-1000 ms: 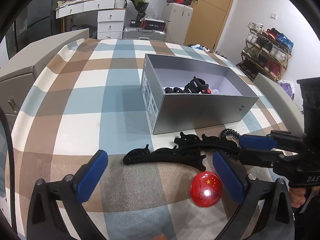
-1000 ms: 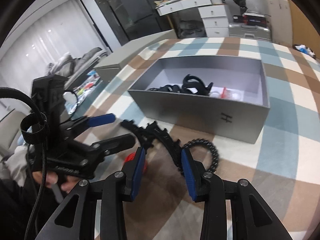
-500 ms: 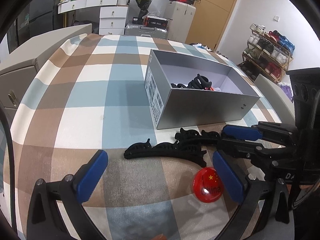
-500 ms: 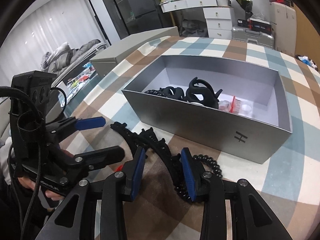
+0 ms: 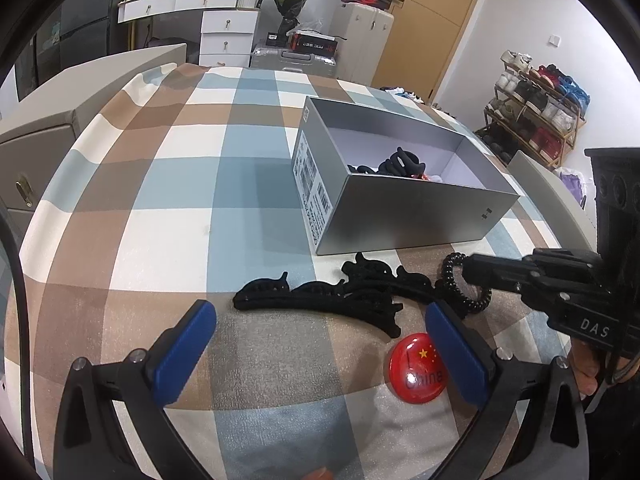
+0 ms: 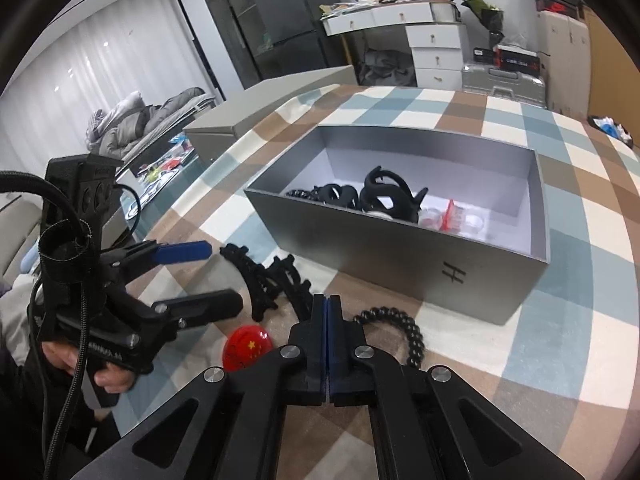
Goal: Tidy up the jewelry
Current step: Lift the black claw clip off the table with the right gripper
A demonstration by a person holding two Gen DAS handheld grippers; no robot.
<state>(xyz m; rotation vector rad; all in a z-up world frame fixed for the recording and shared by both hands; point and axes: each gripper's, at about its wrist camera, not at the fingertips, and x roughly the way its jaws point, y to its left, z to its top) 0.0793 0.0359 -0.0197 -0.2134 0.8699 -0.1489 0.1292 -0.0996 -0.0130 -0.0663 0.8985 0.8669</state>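
Because the right gripper (image 6: 327,312) is pressed together on the tangled black hair clips (image 5: 340,294) near the table's front edge while the left gripper (image 5: 320,344) hangs spread, lifting may drag the coiled hair tie (image 5: 460,284) along.

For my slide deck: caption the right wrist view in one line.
Right gripper shut beside black hair clips and a coiled tie, near the grey box.
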